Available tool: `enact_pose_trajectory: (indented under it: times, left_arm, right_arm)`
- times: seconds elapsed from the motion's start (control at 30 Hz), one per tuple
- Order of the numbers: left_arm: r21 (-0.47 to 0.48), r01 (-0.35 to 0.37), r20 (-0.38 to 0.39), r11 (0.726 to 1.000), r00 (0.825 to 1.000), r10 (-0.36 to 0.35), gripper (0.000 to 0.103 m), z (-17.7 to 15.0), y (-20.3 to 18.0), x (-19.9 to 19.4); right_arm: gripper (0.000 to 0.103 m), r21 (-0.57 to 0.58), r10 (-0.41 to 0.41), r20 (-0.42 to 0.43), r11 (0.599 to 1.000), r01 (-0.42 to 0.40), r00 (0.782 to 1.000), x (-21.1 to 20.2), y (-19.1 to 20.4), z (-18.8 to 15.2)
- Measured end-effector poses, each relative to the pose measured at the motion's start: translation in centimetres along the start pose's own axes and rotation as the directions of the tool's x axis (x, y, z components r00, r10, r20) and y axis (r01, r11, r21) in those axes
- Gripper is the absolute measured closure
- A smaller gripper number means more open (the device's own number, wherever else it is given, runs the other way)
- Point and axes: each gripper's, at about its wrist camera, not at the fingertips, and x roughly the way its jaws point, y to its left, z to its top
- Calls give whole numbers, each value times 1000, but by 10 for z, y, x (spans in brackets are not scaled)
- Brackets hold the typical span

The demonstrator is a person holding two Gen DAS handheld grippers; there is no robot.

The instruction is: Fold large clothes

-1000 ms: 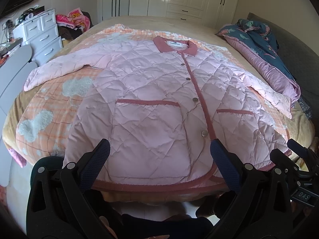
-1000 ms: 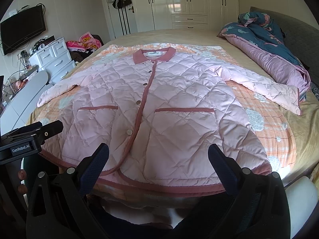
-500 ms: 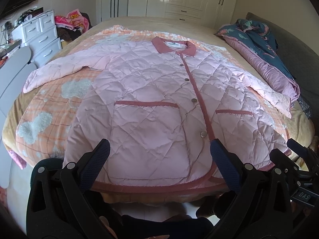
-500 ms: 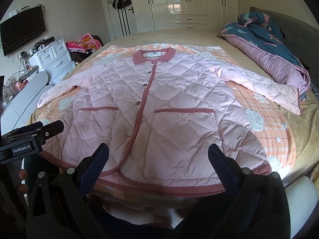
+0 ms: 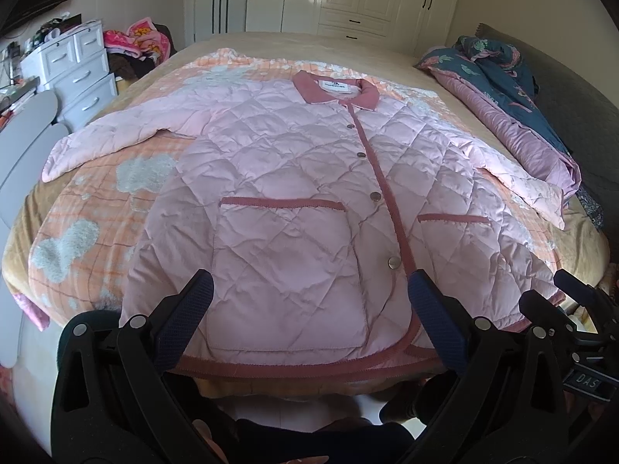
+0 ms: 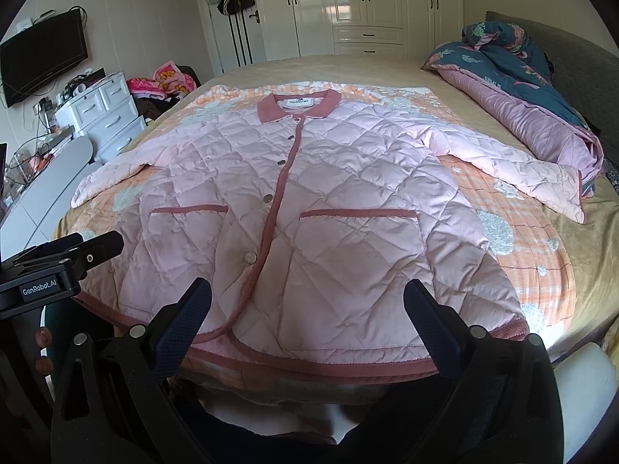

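Your left tool [image 5: 309,309] and right tool [image 6: 307,307] both hang with fingers spread wide and nothing between them, side by side just short of the bed's [image 6: 580,239] near edge.

The jacket [image 5: 294,201] lies flat on the bed straight ahead of both tools, front up and buttoned. Its long axis runs directly away from you: hem [image 5: 301,367] nearest, just beyond the fingertips, collar [image 5: 336,92] farthest. Its two sleeves spread sideways across that axis. One sleeve [image 5: 104,139] reaches out ahead and to the left of your left tool; the other sleeve [image 6: 514,170] stretches ahead and to the right of your right tool, its cuff close to the rumpled quilt [image 6: 522,96].

So each tool has its own side. The left tool sits nearer the hem corner and sleeve on the left, the right tool nearer those on the right. The button placket [image 6: 278,193] runs between them, roughly marking the fold line. Folding has not begun, as far as the flat garment shows. A likely first move is to bring a sleeve in across the body, and either one is a long reach forward from here.

Readable writing: "GenRobot.AI" [image 6: 38,290] on the left tool's body in the right view, and "DAS" [image 5: 588,381] on the right tool's body in the left view. The white collar label [image 6: 297,101] carries print too small to read.
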Motion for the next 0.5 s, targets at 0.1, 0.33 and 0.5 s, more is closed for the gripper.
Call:
enact_pose_trajectory:
  times: [0.1,0.33,0.5]
  left_arm:
    - [1,2,-2,1000,1000,-2,9,1,1,1]
    - [2,6,-4,1000,1000,-6,9,3,1,5]
    - [-12,12,3,1000,1000,-11,9,19,6,15]
  right_arm:
    - [4,-2,4,-5,1000,-4,1000,2,0,0]
    - [4,0,-2,-18,1000,2,1000,10,0,4]
    - [4,-3,-16,-17,1000,16,1000,17,-2,17]
